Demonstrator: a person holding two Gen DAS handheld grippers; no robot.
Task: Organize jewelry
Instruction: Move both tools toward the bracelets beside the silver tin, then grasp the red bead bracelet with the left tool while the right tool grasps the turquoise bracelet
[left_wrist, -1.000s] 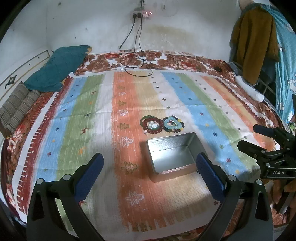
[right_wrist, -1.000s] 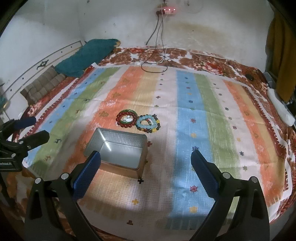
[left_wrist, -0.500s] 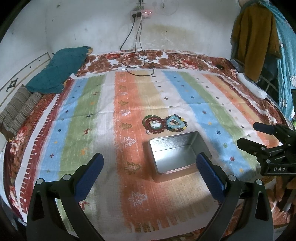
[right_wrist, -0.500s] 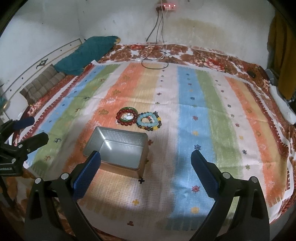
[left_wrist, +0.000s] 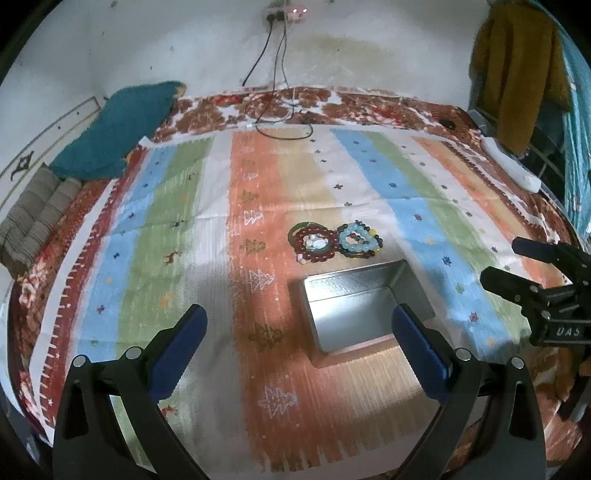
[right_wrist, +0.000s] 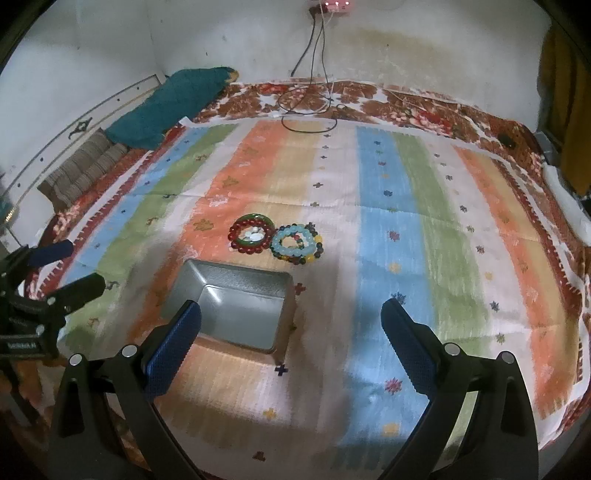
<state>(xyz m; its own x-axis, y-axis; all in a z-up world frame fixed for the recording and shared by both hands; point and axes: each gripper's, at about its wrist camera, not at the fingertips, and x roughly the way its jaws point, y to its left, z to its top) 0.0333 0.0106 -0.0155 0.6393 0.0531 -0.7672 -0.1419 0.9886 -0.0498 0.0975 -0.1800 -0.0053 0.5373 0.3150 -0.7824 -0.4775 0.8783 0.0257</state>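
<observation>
Both views, compared with the frames of a second and half a second ago: the tin and the bracelets sit lower and larger in frame. Both rigs have come forward over the bed and tipped slightly downward. Nothing on the bed itself has moved.

Left tongs: spread wide, nothing between the blue pads, as in the earlier frames. They hang above the striped blanket, with the tin under the right-hand finger.

Right tongs: also spread wide, empty, unchanged in opening. The left finger overlaps the near edge of the tin in view.

Metal tin: open, empty, resting on the blanket, same place relative to the stripe pattern.

Bracelets: two clusters lying flat just beyond the tin's far wall, touching each other. Red bead cluster, with a green bangle and some pale pieces inside the ring; pale blue bead cluster, with darker mixed beads around it. How many separate bracelets are in each stack I cannot tell.

Judgement: this is approach only. No piece is gripped, none is in the tin; sorting has not begun. The change merely shortens the reach to the bracelets. Either rig could take the first piece.
</observation>
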